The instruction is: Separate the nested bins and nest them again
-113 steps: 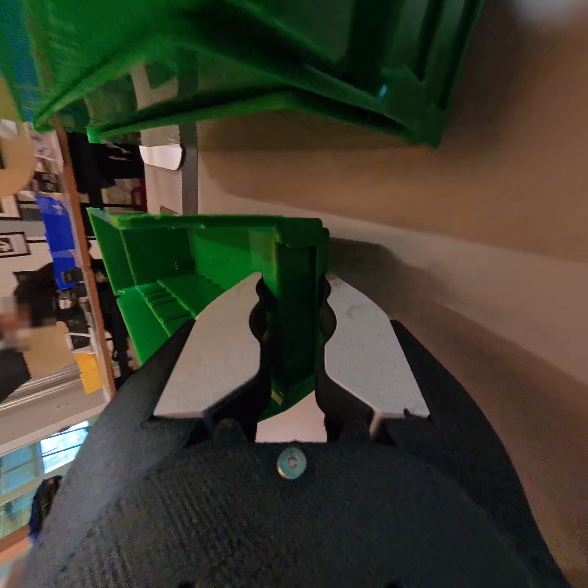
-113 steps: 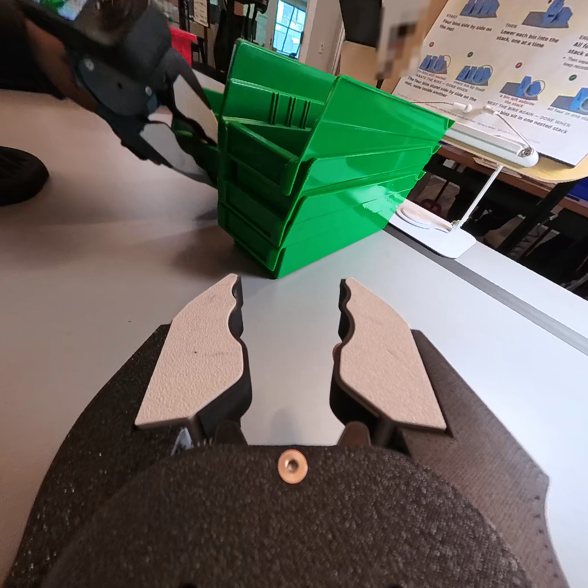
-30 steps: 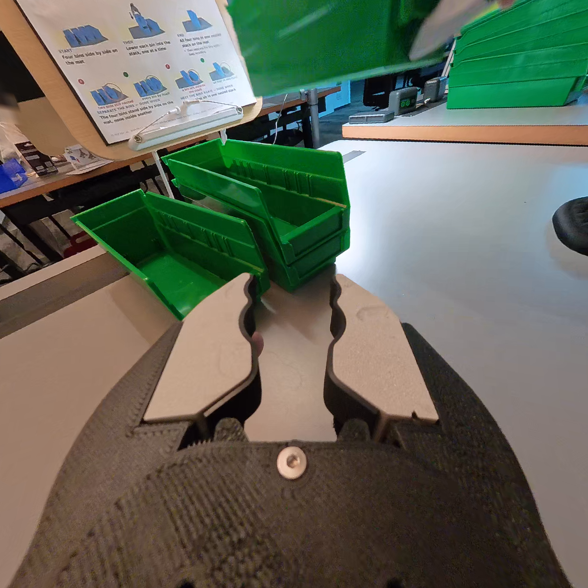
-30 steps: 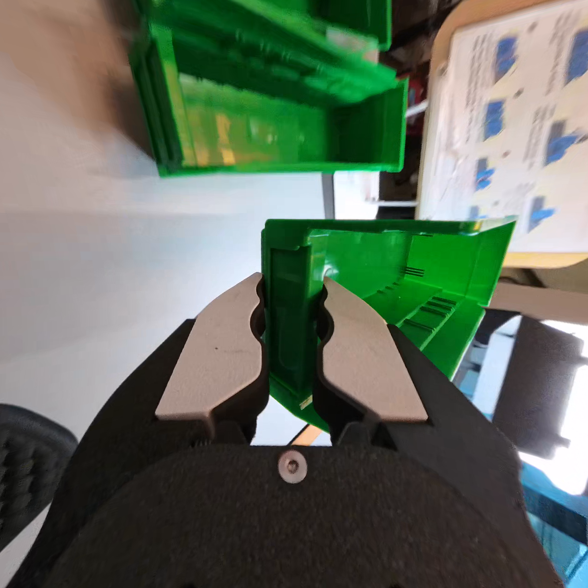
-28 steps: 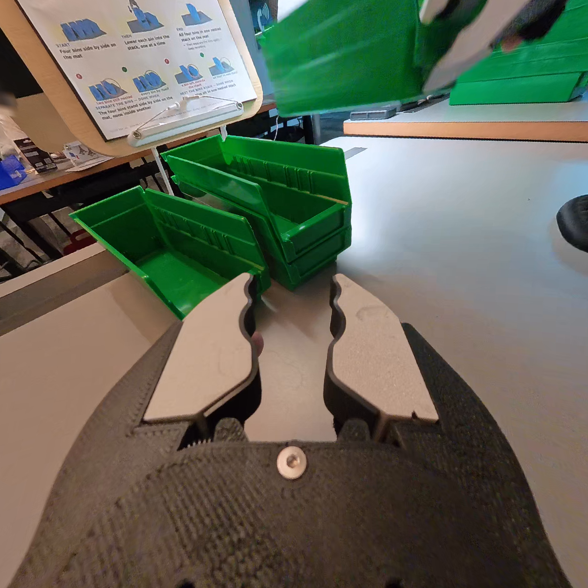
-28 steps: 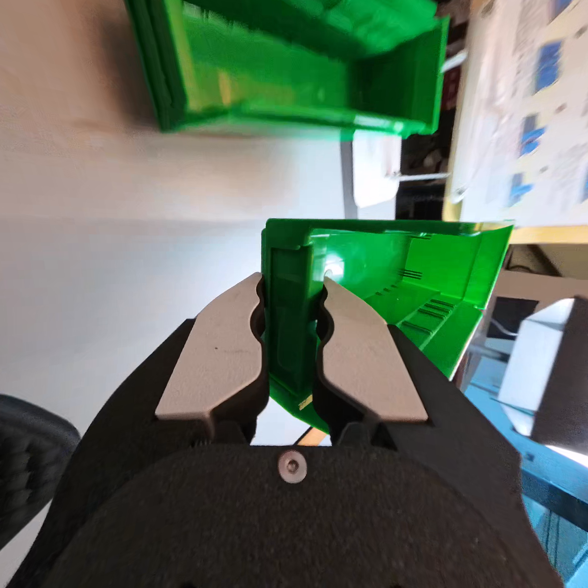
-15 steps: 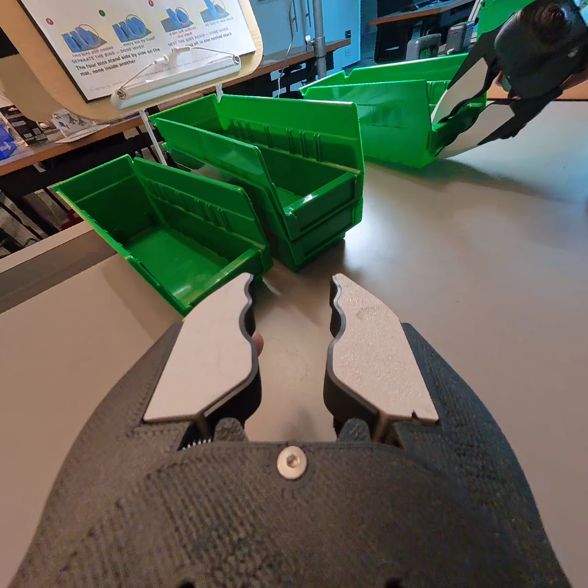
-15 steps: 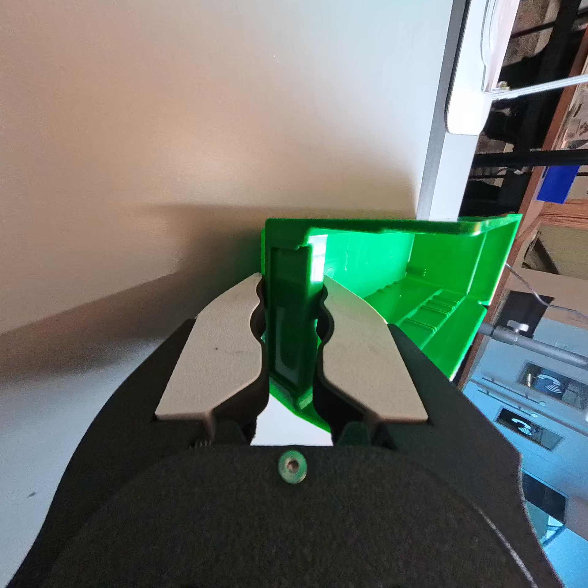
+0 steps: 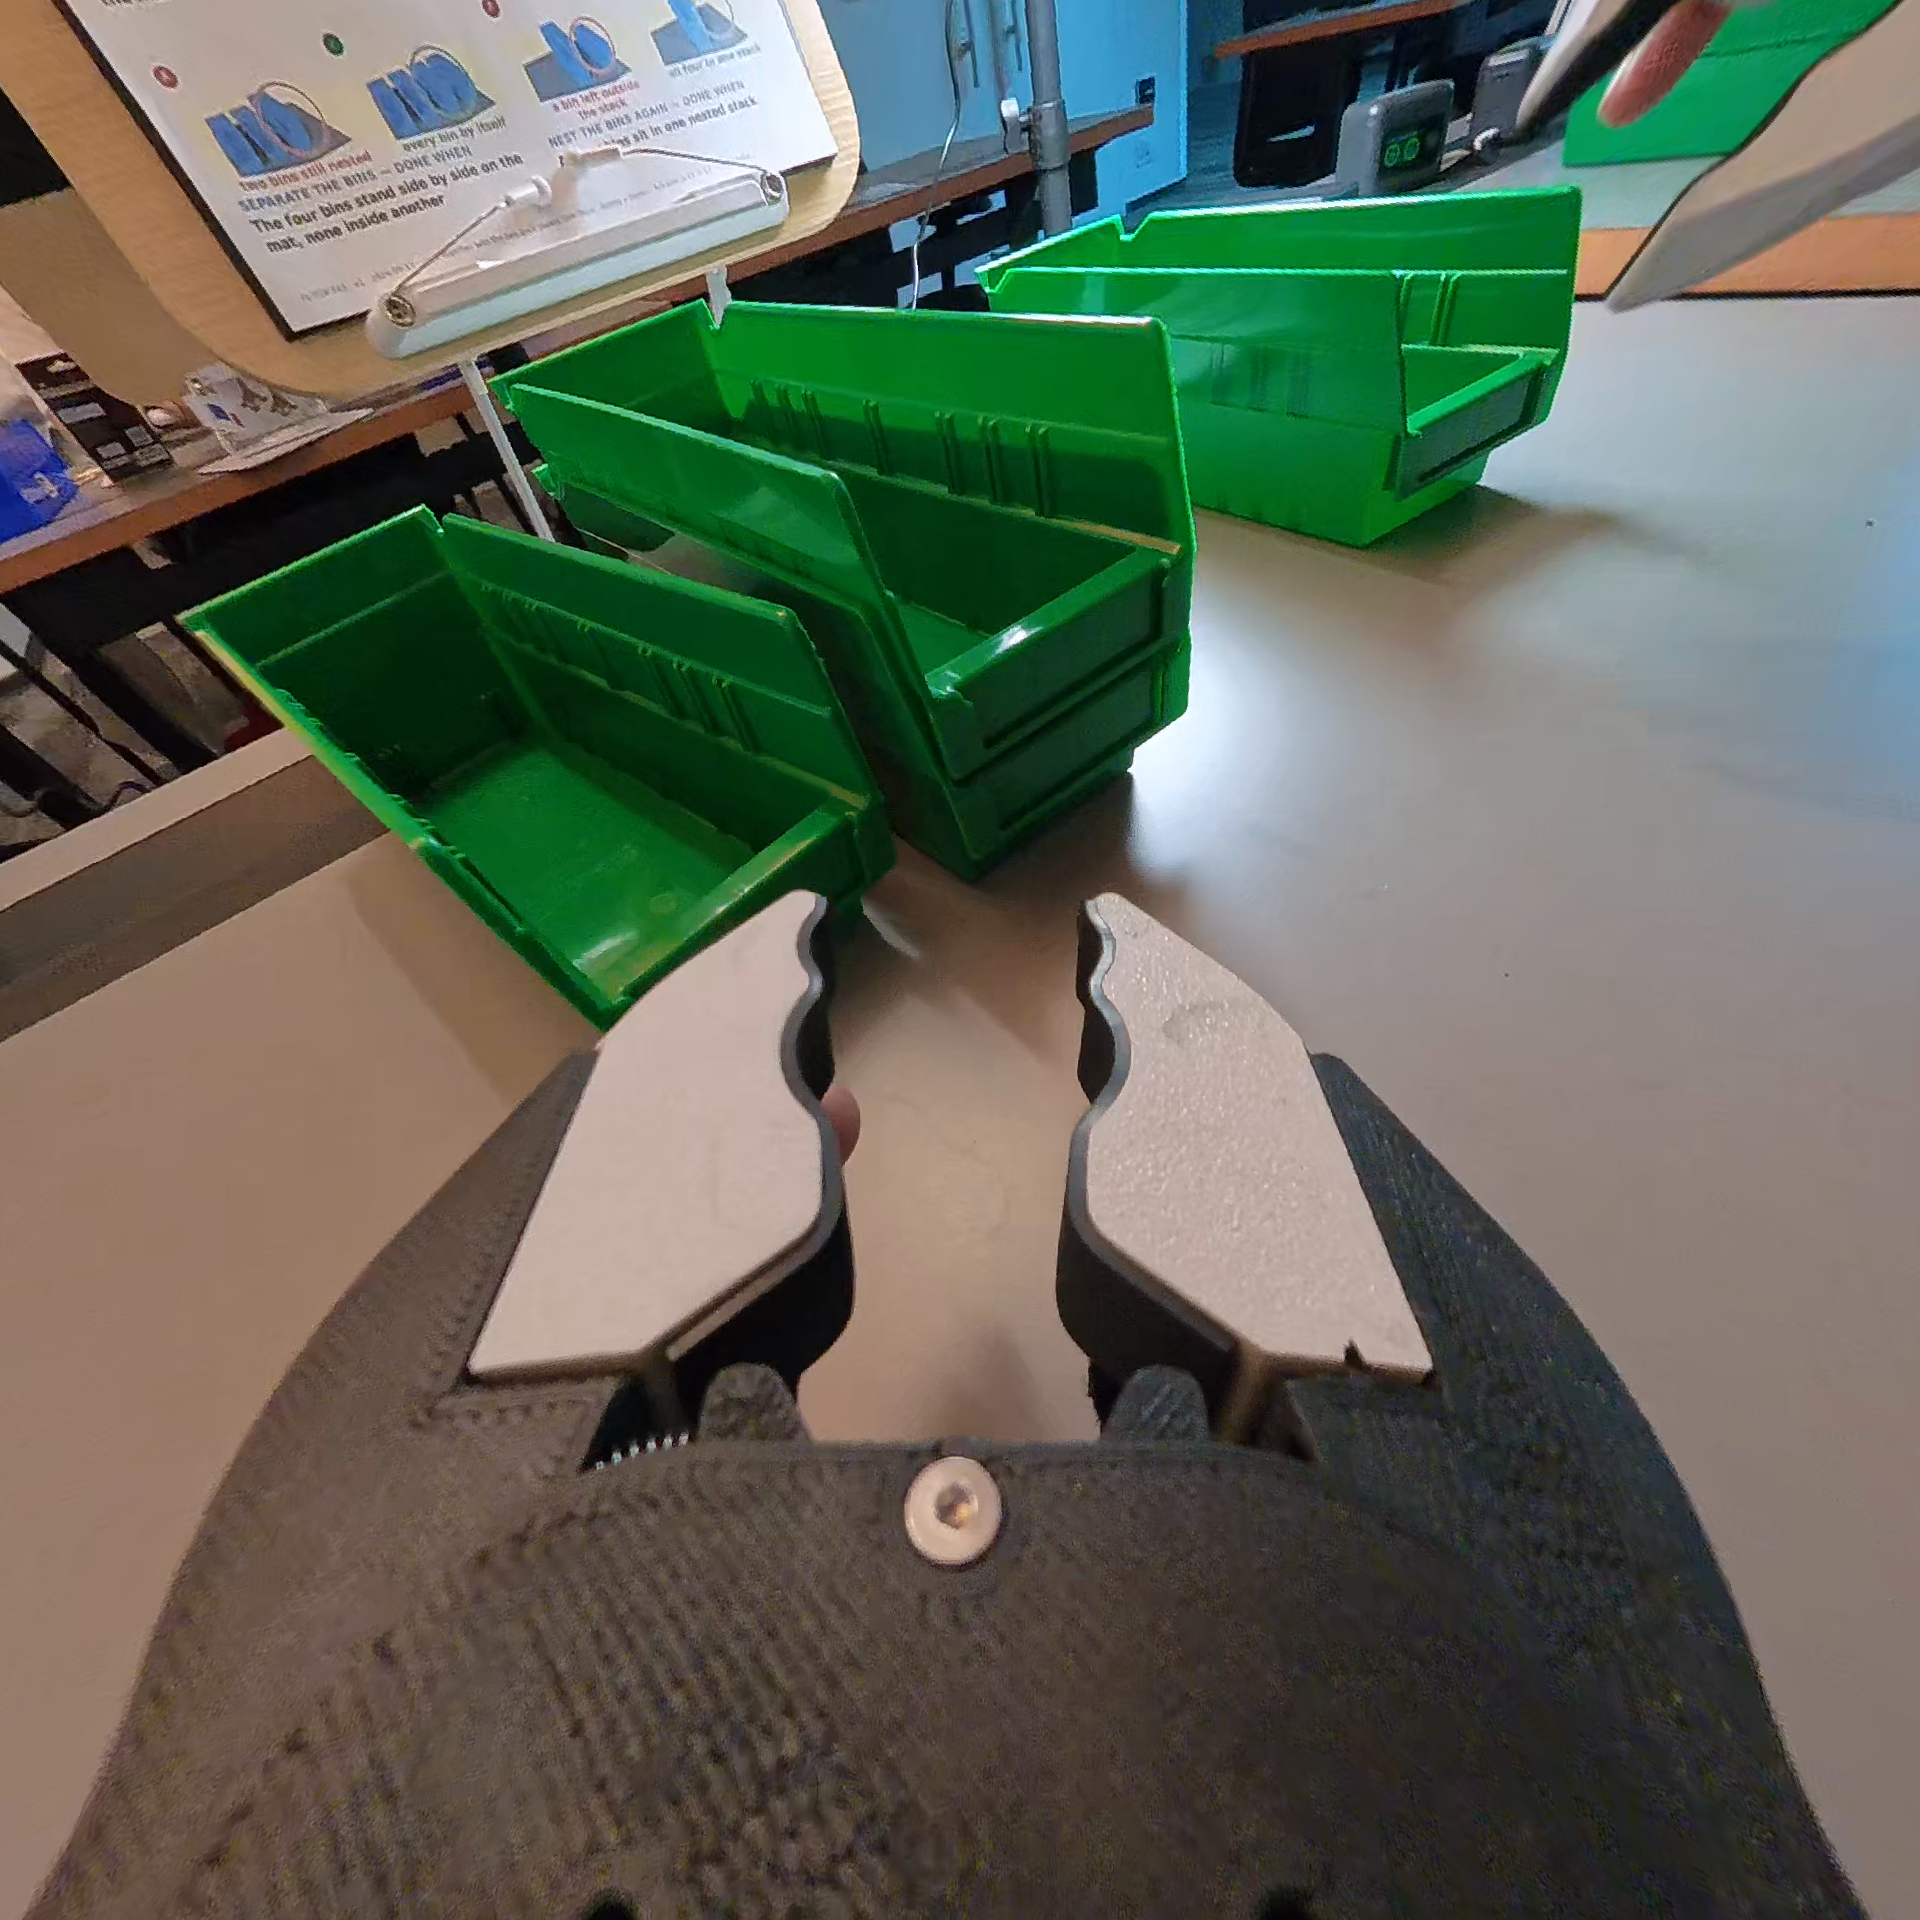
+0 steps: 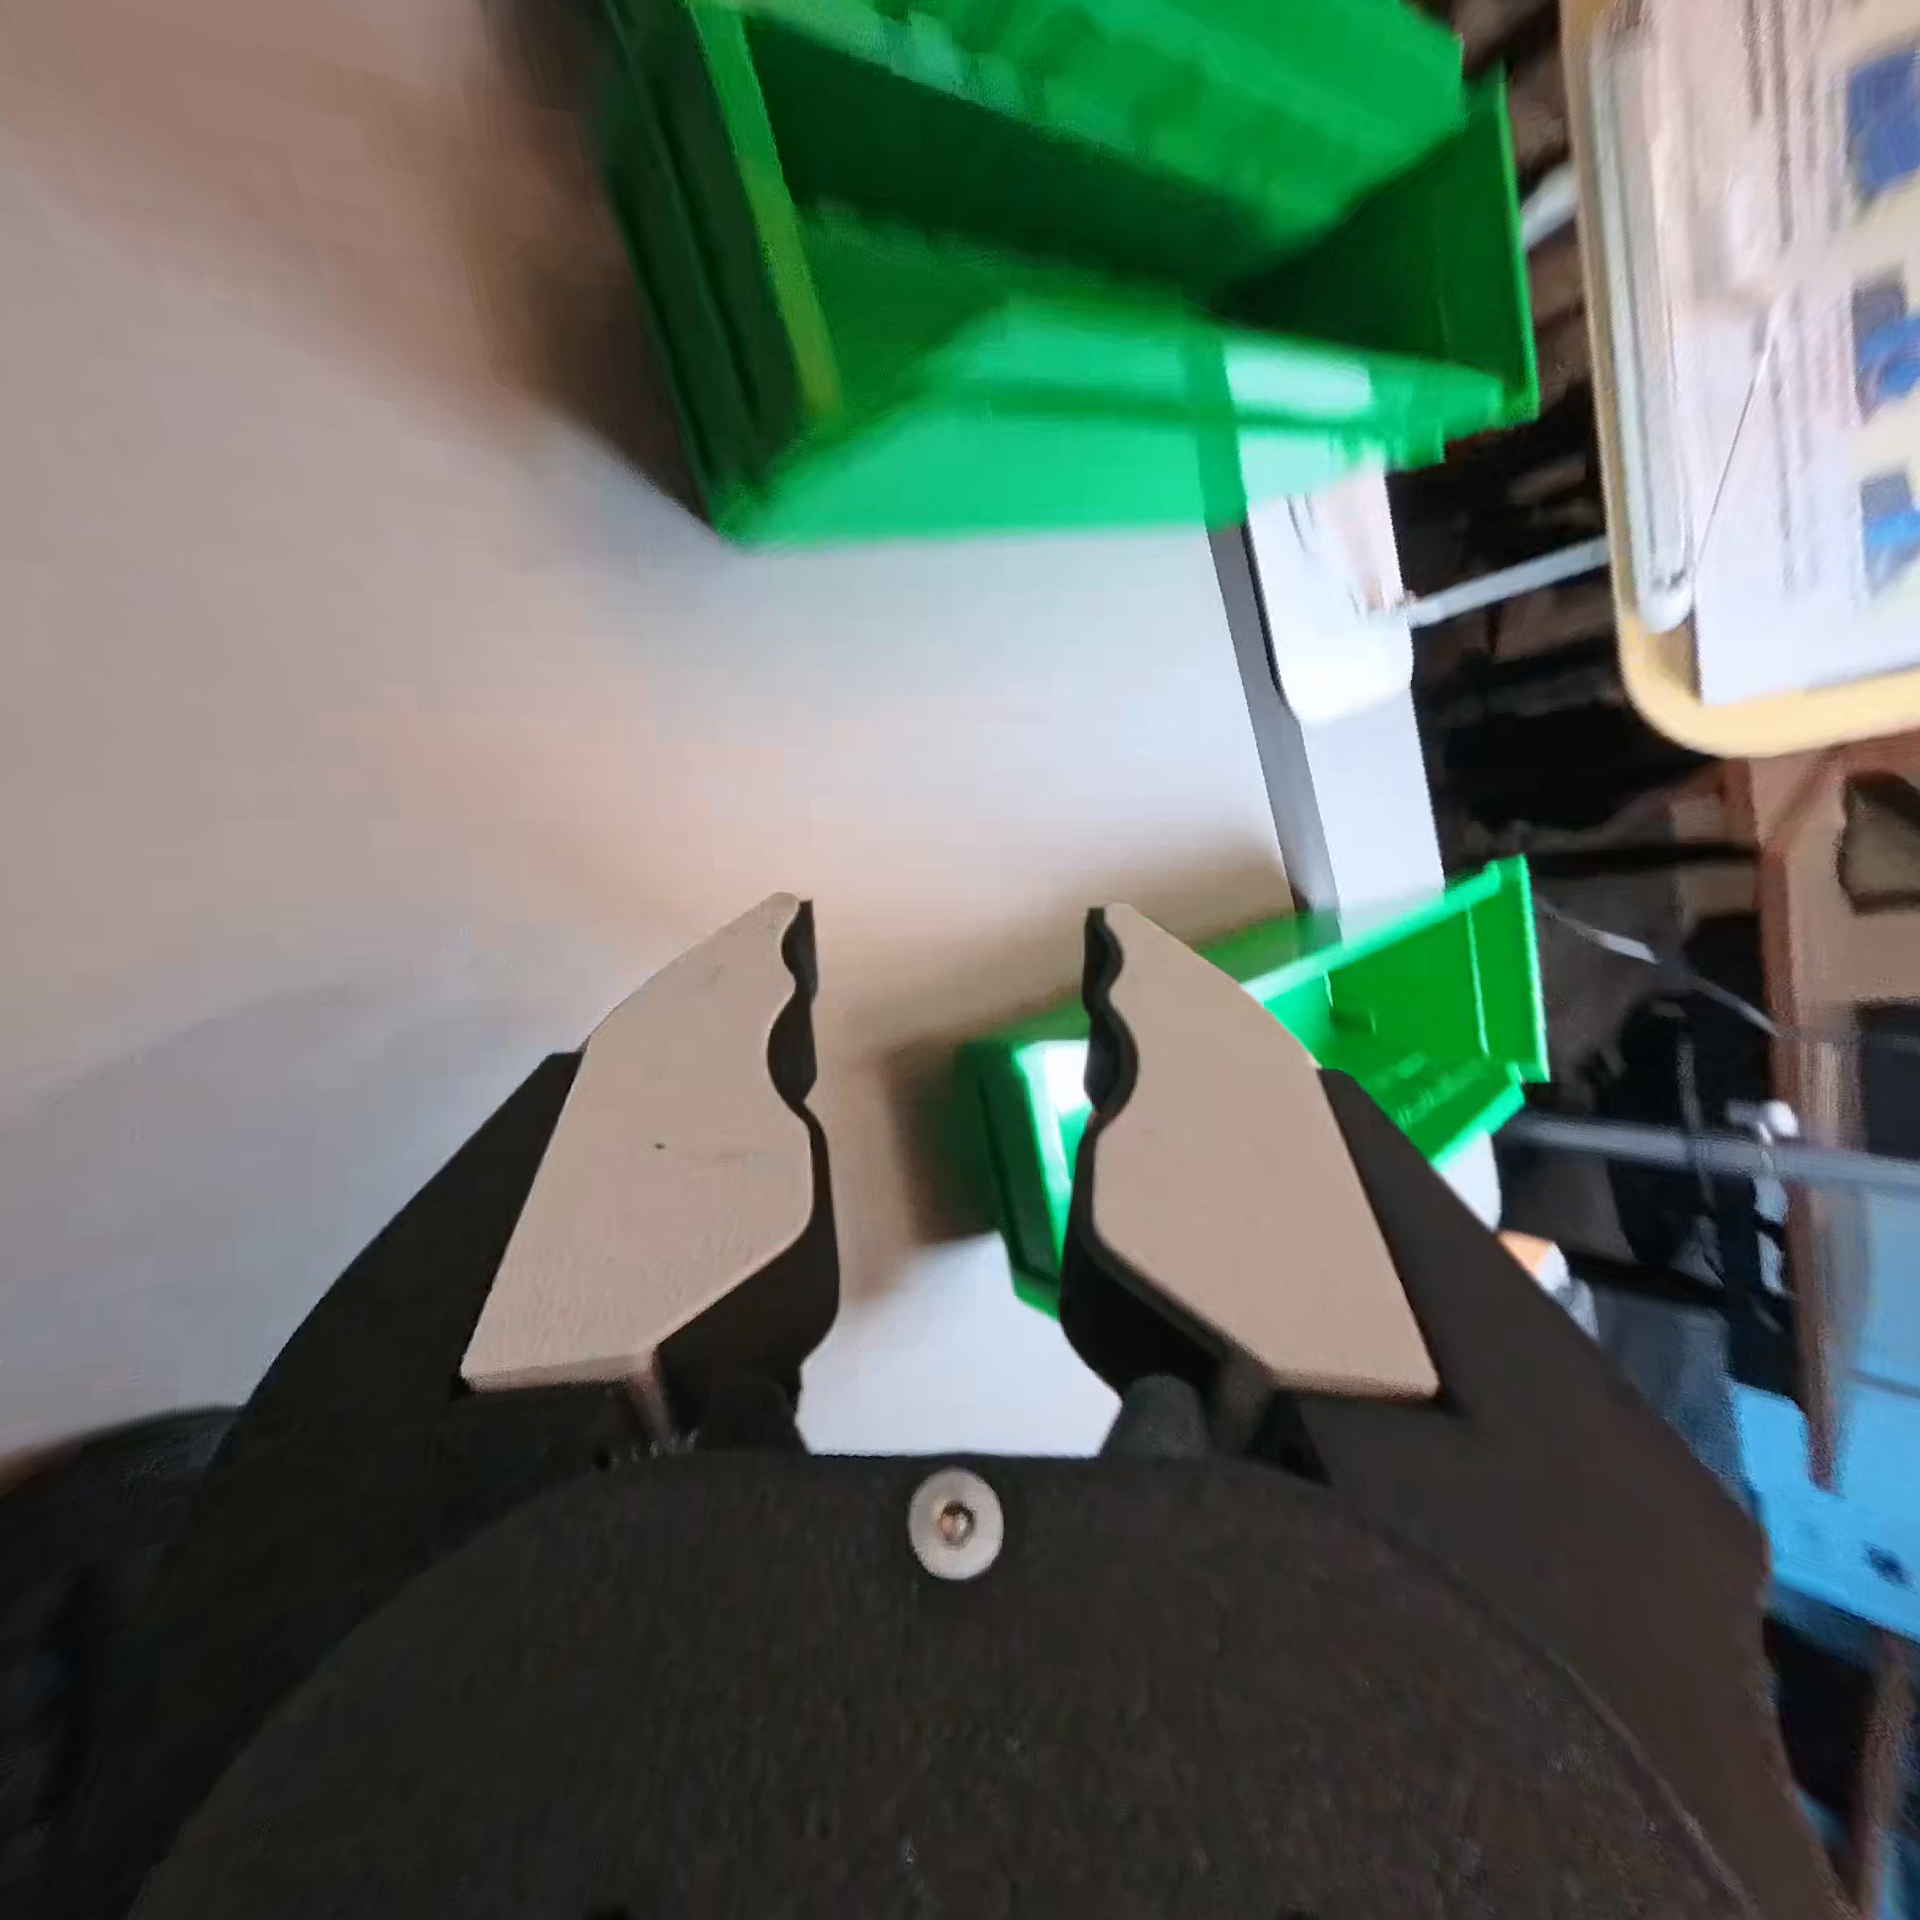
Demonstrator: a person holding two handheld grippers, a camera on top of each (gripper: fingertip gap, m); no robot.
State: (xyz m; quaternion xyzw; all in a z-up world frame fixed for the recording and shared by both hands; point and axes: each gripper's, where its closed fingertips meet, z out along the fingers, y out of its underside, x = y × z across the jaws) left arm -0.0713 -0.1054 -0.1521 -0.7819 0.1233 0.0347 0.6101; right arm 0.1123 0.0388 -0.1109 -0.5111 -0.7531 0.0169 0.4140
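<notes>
The left gripper [image 9: 951,966] hangs over the table [image 9: 1455,935] with its two grey fingers [image 9: 686,1132] spread apart and nothing between them but bare tabletop; a fingertip of the person holding it peeks out beside the left finger. Just past the tip of that finger sits a single green bin [image 9: 540,769], upright and empty, its low front end turned toward the camera. Right beside it, touching or nearly so, stands a stack of nested bins [image 9: 935,582], at least two, one seated inside the other. Farther off to the right and well apart from the stack, another lone bin [image 9: 1351,364] rests on the table. Behind the bins a clipboard stand [image 9: 499,156] carries a printed instruction sheet, and at the top right corner the blurred tip of the other gripper shows. The right gripper [image 10: 945,961] is likewise released, its fingers [image 10: 665,1153] parted and empty, and its view is turned sideways and smeared by motion. The bin [image 10: 1403,1029] on that side lies on the table just beyond and partly behind the right finger, free of the pads. Higher in that view the nested stack [image 10: 1039,312] appears as a green blur, with the clipboard [image 10: 1766,364] at the far edge.
</notes>
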